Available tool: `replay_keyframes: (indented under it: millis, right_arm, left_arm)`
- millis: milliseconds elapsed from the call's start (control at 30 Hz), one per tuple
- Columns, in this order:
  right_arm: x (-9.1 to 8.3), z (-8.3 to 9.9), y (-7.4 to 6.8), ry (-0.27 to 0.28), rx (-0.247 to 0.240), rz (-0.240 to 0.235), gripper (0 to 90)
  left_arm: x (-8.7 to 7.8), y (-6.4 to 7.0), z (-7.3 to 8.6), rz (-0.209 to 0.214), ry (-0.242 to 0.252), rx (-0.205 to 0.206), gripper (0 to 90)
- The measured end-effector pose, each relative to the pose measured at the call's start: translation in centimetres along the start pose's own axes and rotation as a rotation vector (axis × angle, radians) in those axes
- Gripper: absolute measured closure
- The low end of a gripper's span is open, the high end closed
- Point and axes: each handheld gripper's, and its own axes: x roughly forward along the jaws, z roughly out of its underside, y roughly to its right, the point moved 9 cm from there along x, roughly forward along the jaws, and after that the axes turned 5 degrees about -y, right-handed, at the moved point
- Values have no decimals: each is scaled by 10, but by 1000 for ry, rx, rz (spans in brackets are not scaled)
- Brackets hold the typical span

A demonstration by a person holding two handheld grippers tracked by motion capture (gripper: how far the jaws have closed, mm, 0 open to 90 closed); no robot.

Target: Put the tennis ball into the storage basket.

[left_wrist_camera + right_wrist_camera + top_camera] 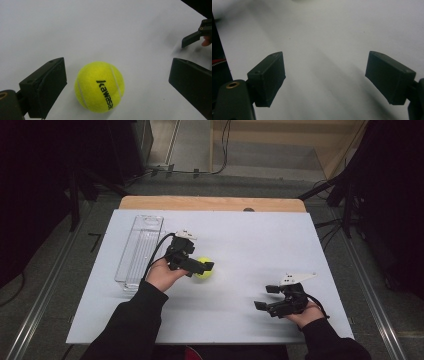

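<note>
A yellow-green tennis ball [204, 268] lies on the white table [240, 240] near its middle. In the left gripper view the ball [99, 87], printed "kawasaki", sits between the two black jaws with a gap on each side. My left gripper [206, 268] is open around it, touching nothing. My right gripper [266, 297] is open over bare table at the front right, its jaws wide apart [325, 82] with nothing between them. One of its fingers [193, 38] is visible far off in the left gripper view.
A clear plastic tube-shaped container [139, 250] lies lengthwise on the table's left side, just behind my left hand. The table's wooden far edge [212, 203] faces a floor with cables. Dark stands flank both sides.
</note>
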Motion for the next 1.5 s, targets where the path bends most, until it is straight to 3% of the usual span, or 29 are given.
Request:
replay_keyframes:
  millis: [667, 900, 1500]
  right_arm:
    - [0, 0, -1, 2, -2, -4, 143]
    - [0, 0, -1, 1, -2, -4, 143]
    - [0, 0, -1, 0, -1, -6, 143]
  left_arm:
    - [17, -8, -7, -39, 9, 4, 39]
    - [21, -8, -3, -39, 8, 19, 39]
    - [34, -11, 11, -26, -1, 2, 39]
